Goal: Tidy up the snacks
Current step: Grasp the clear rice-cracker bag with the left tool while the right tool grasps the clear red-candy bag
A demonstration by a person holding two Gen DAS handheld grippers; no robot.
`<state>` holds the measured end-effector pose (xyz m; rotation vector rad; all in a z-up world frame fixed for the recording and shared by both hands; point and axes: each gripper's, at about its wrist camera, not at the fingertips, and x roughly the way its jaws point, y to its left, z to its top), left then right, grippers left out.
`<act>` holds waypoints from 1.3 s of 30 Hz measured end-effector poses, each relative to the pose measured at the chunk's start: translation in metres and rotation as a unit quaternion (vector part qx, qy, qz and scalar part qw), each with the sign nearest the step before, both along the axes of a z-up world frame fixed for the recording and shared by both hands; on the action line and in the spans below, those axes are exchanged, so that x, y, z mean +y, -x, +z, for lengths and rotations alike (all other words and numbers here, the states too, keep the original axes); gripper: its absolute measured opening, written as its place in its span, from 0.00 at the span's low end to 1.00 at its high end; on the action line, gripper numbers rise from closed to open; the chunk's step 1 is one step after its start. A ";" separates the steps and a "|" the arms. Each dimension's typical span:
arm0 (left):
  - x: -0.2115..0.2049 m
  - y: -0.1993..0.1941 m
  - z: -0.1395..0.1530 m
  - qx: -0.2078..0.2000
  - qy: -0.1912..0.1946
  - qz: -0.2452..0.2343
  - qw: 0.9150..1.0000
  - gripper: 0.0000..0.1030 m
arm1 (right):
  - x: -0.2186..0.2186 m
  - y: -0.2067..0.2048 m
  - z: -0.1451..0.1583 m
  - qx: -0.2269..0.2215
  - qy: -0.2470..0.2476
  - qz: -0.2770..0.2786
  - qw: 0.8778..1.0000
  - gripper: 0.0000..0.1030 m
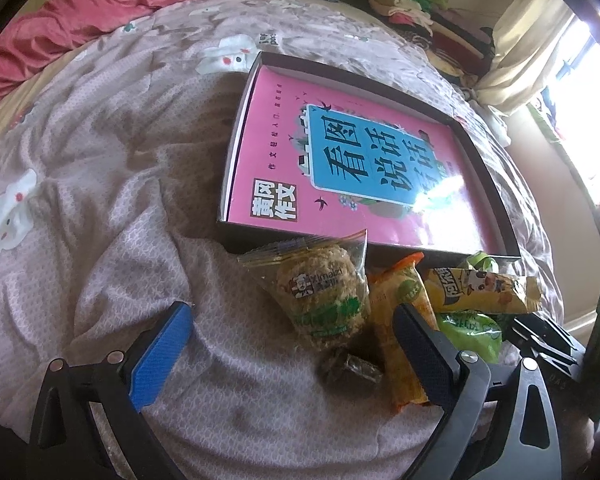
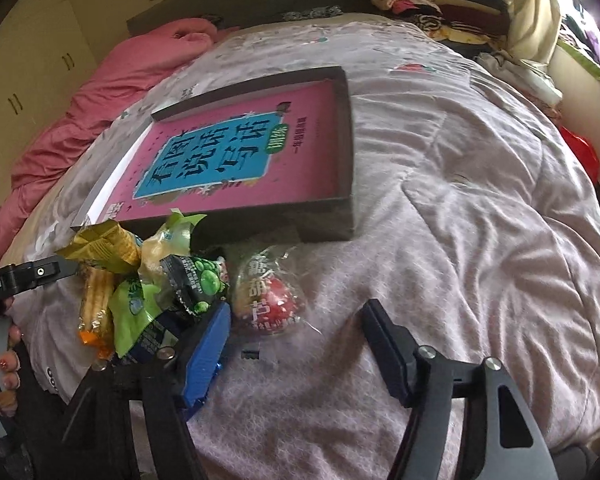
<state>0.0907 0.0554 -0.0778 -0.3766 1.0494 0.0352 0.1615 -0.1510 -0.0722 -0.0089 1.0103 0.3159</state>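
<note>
Left tool (image 1: 292, 344): wide open, empty, over the clear-wrapped round floss cake (image 1: 324, 300)
Right tool (image 2: 296, 340): wide open, empty, framing the red-and-clear candy packet (image 2: 270, 300)
Shallow dark cardboard box (image 2: 346, 152): likely the snacks' destination

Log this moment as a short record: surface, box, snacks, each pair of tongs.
surface: bed with a wrinkled pinkish quilt
box: shallow dark box, open-topped, lying on the quilt
box contents: pink book lying flat; no snacks inside
snacks: loose pile just outside the box's near edge, including a round rice cake in clear wrap, an orange packet and a red-and-white candy packet
left tongs: open, empty, just short of the rice cake
right tongs: open, empty, near the candy packet
</note>
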 end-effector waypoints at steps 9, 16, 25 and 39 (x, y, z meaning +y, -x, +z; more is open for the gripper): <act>0.000 -0.008 -0.003 0.001 0.012 0.002 1.000 0.90 | 0.023 -0.010 -0.007 0.002 0.016 0.049 0.999 0.43; -0.002 -0.012 -0.007 0.005 0.013 0.001 1.000 0.74 | 0.025 -0.011 -0.008 -0.009 0.023 0.057 0.998 0.39; -0.003 -0.018 -0.011 0.003 0.037 -0.002 0.999 0.55 | 0.021 -0.003 0.002 -0.041 0.024 0.045 0.998 0.38; -0.005 -0.011 -0.002 -0.012 0.044 -0.015 0.999 0.49 | -0.001 0.008 0.021 -0.069 -0.009 0.008 0.998 0.38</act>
